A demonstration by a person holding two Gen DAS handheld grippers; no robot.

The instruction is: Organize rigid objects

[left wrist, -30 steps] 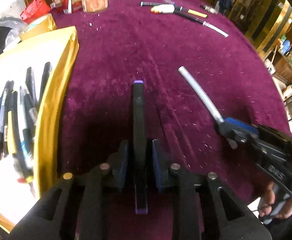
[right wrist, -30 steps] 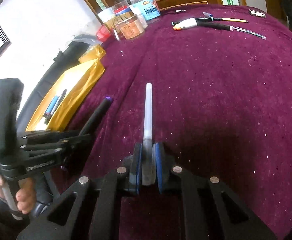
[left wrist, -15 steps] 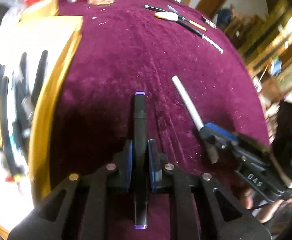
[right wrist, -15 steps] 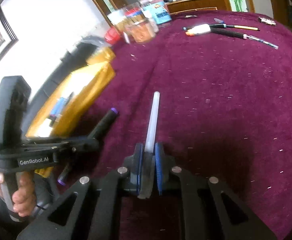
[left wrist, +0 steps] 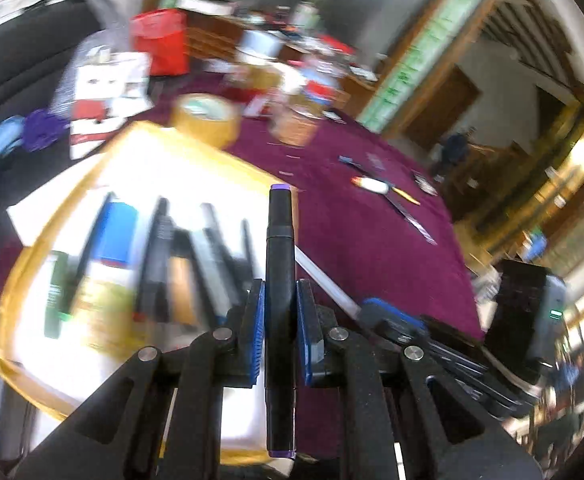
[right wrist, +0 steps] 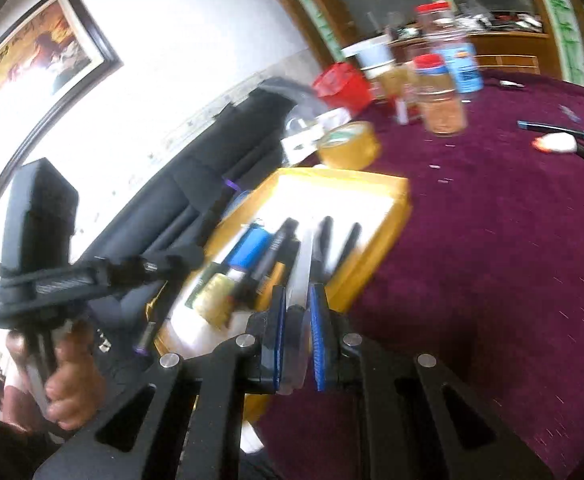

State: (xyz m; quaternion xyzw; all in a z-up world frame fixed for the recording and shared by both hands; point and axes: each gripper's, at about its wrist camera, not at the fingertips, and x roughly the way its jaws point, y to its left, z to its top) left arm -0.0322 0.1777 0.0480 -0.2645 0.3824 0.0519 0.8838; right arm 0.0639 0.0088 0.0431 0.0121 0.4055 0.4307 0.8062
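My left gripper is shut on a black marker with purple ends, held above the right edge of the yellow tray. My right gripper is shut on a white translucent stick, held over the near corner of the same tray. The stick also shows in the left wrist view, just right of my left gripper. The tray holds several pens and markers lying side by side. The left gripper shows at the left of the right wrist view.
A roll of tan tape lies beyond the tray. Jars and a red box stand at the table's far edge. Several pens lie on the purple cloth further right.
Both grippers have lifted off the cloth with their items and swung left, from over the purple cloth to over the yellow tray.
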